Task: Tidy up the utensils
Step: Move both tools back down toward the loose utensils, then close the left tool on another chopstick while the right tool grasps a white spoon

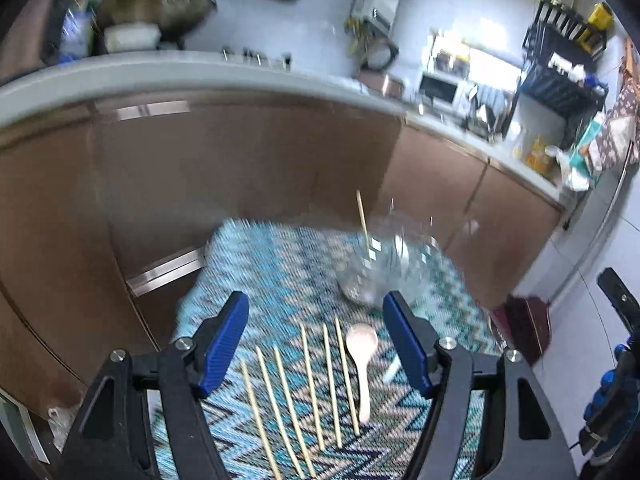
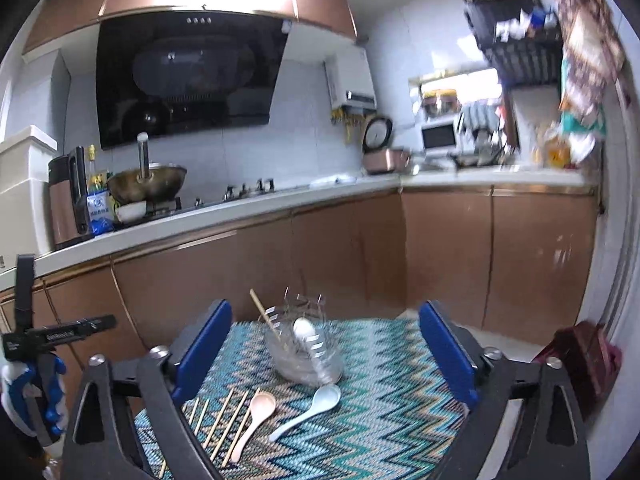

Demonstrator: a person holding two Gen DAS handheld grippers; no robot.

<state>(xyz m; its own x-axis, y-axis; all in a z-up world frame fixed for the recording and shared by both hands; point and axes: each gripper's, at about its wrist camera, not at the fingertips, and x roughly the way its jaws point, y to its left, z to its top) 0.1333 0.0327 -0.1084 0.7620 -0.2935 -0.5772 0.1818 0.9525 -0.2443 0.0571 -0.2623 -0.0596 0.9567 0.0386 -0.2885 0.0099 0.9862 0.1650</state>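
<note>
Loose chopsticks (image 1: 308, 388) and pink spoon (image 2: 256, 420), white spoon (image 2: 308, 410) lay on tabletop near front edge, before glass holder (image 2: 304, 356). Both sets of jaws released, empty. Chopsticks light, stiff, thin, likely slippery; best pinched mid-length.

Left gripper (image 1: 316, 344) held above a zigzag-patterned cloth (image 1: 280, 264), its blue-padded jaws apart with nothing between them; beneath them lie loose chopsticks (image 1: 312, 388) side by side and a pale pink spoon (image 1: 362, 360); beyond, blurred, a clear glass holder (image 1: 380, 272) – one chopstick leaning in it; brown cabinets (image 1: 240, 152) behind.
</note>
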